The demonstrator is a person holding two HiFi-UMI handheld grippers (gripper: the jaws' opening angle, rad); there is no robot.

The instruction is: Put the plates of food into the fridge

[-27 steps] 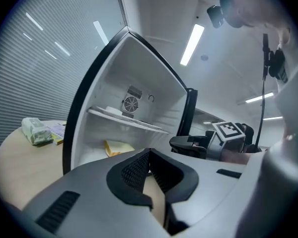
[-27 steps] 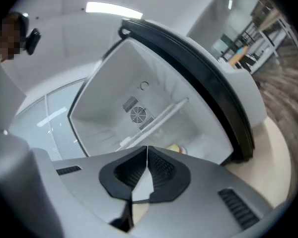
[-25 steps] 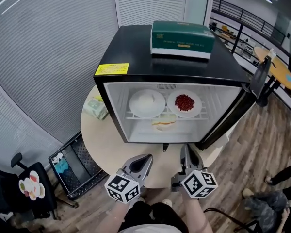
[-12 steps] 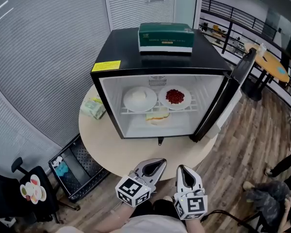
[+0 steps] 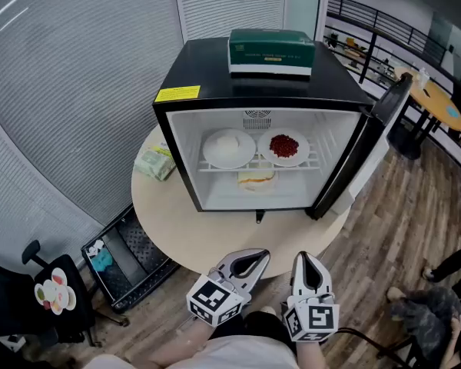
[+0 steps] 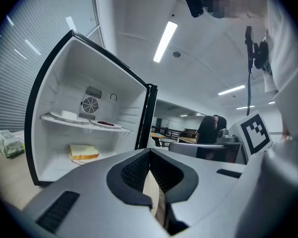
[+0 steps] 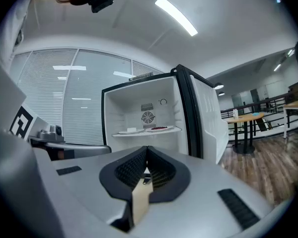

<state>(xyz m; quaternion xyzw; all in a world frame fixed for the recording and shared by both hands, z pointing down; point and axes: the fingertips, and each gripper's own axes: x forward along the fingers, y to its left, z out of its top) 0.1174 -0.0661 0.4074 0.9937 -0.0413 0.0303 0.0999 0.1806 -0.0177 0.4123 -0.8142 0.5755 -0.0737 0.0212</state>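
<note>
In the head view, a small black fridge [image 5: 215, 75] is seen on a round table [image 5: 177, 241], with its door [image 5: 366, 156] swung open to the right. Two plates are set side by side on the wire shelf [image 5: 215, 167] — a plate of white food [image 5: 229, 147] on the left, a plate of red food [image 5: 284, 146] on the right. A plate with a sandwich [image 5: 256, 179] lies on the fridge floor beneath them. A green box [image 5: 271, 51] rests on the fridge top. The left gripper [image 5: 253, 258] and the right gripper [image 5: 306, 261] are held side by side near the table's front edge, well apart from the fridge.

In the left gripper view, the jaws are pressed together with nothing between them; the open fridge is seen beyond, at the left.

In the right gripper view, the jaws are likewise closed tip to tip and empty — the two shelf plates are visible ahead.
</note>
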